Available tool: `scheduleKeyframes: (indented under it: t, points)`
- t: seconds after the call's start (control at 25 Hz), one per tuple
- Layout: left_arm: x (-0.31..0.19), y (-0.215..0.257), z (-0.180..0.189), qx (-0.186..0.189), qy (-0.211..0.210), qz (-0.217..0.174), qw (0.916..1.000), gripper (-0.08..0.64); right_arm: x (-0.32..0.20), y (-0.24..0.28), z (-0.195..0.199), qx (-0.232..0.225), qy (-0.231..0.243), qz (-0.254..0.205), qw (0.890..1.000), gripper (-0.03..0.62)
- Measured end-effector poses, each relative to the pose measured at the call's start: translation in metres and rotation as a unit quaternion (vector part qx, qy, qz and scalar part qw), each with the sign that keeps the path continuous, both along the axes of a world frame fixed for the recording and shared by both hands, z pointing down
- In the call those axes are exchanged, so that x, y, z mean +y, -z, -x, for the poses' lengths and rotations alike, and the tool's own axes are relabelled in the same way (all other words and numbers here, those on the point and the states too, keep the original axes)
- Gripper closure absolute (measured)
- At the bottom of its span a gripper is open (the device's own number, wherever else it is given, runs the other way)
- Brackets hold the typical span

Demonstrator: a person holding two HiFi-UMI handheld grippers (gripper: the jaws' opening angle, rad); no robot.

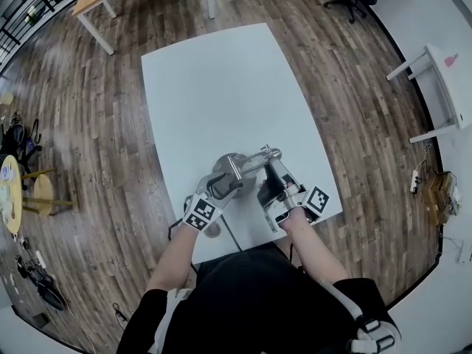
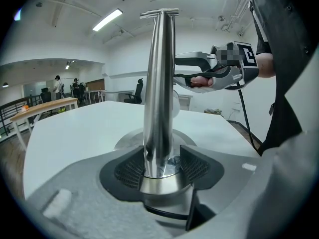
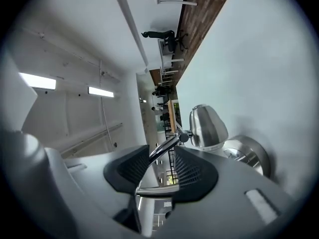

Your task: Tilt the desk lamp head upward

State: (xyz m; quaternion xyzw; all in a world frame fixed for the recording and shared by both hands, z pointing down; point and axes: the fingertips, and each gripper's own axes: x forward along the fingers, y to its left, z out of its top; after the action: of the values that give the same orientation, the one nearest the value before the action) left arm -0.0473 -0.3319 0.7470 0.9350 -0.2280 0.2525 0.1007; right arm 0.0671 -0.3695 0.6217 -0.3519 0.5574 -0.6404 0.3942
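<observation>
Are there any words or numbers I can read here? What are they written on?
None can be read.
The cube on the left gripper and the cube on the right gripper: only black-and-white squares, no letters.
The desk lamp: plain shiny metal, no brand showing.
The pink spot on the side table: too small to tell.

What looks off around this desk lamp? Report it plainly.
Nothing stands out. The lamp post stands upright on its base on the table, clamped low by the left hand-held gripper. The right hand-held gripper straddles the thin arm with open jaws. Nothing looks spilled or damaged.
</observation>
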Motion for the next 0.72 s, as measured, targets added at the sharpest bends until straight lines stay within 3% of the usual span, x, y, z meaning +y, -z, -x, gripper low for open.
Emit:
scheduleKeyframes:
  t: [0.32, 0.56, 0.72]
  points:
    - [-0.001, -0.001, -0.001, -0.004, 0.004, -0.001, 1.0000, 0.327, -0.008, -0.004, 0.000, -0.019, -0.007, 0.020, 1.000, 0.448]
    - [-0.001, -0.003, 0.000, -0.008, 0.006, 0.002, 0.9999, 0.327, -0.009, 0.006, -0.002, 0.031, -0.005, 0.002, 1.000, 0.445]
    - [-0.001, -0.004, -0.001, -0.014, 0.008, 0.004, 0.9999, 0.327, -0.014, 0.028, -0.010, 0.097, -0.002, -0.036, 0.995, 0.448]
